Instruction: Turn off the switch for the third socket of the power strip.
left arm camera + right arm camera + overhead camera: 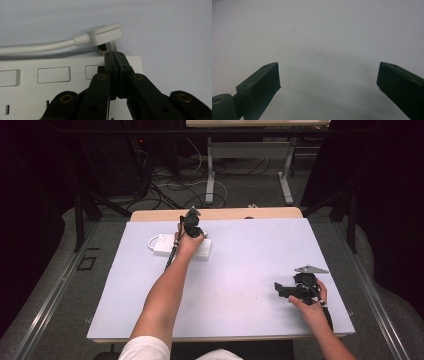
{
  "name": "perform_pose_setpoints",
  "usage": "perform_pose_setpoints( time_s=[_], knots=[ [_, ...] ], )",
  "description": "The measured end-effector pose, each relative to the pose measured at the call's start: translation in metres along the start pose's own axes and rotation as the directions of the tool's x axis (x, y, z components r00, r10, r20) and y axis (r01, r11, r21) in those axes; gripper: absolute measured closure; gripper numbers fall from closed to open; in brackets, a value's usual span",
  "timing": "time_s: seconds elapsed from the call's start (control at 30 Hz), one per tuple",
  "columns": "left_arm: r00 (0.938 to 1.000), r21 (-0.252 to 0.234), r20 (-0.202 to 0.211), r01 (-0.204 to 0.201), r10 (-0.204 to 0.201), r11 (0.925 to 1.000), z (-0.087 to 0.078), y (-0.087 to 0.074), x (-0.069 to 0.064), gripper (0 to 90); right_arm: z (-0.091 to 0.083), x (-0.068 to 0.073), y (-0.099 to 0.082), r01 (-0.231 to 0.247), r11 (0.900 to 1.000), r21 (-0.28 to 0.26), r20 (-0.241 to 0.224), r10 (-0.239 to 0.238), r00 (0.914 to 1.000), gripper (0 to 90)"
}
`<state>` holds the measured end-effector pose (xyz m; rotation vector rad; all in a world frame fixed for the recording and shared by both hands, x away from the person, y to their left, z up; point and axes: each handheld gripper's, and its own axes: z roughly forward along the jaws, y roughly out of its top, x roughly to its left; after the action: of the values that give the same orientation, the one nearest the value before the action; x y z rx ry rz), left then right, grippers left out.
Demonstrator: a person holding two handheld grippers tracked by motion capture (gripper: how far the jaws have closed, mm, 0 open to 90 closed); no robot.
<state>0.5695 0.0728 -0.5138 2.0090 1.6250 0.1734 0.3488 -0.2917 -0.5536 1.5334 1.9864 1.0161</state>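
White power strip (162, 245) lies at far-left of the table (240, 270), under the left hand. Left gripper view: its plug (106, 36) w/ white cord rests just past the strip's edge, prongs visible; left gripper (115, 53) jaws pressed together over the strip, nothing btwn them. Right gripper (281, 290) sits near-right, well apart; its own view shows jaws spread wide over bare table

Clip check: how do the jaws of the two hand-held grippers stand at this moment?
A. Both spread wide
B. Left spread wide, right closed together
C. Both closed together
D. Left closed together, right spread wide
D: in the left gripper view the left hand-held gripper has its jaws pressed together over the white power strip, while the right hand-held gripper shows a wide gap above the bare table.
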Motion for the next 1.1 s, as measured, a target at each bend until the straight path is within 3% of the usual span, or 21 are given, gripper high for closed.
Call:
perform_pose_setpoints(
  time_s=[0.37, 0.73, 1.0, 1.1],
  knots=[
    [0.9998, 0.013, 0.019, -0.010, 0.010, 0.9999, 0.0008, -0.0022, 0.0036, 90.0, -0.0004, 0.0004, 0.0000, -0.002, 1.0000, 0.002, 0.000, 0.002, 1.0000, 4.4],
    [0.9999, 0.002, 0.009, -0.008, 0.008, 1.0000, 0.0014, -0.0023, 0.0017, 90.0, -0.0005, 0.0000, 0.0002, 0.002, 1.0000, 0.000, -0.001, -0.002, 1.0000, 4.4],
    [0.9990, 0.004, -0.021, -0.040, 0.041, 0.9992, 0.0012, -0.0024, -0.0017, 90.0, 0.0002, -0.0001, 0.0001, 0.001, 1.0000, 0.002, -0.003, -0.001, 1.0000, 4.4],
    [0.9992, 0.002, -0.019, -0.036, 0.036, 0.9994, 0.0012, -0.0027, -0.0021, 89.6, 0.0002, 0.0001, 0.0001, 0.003, 1.0000, 0.001, -0.002, -0.003, 1.0000, 4.4]
  ],
)
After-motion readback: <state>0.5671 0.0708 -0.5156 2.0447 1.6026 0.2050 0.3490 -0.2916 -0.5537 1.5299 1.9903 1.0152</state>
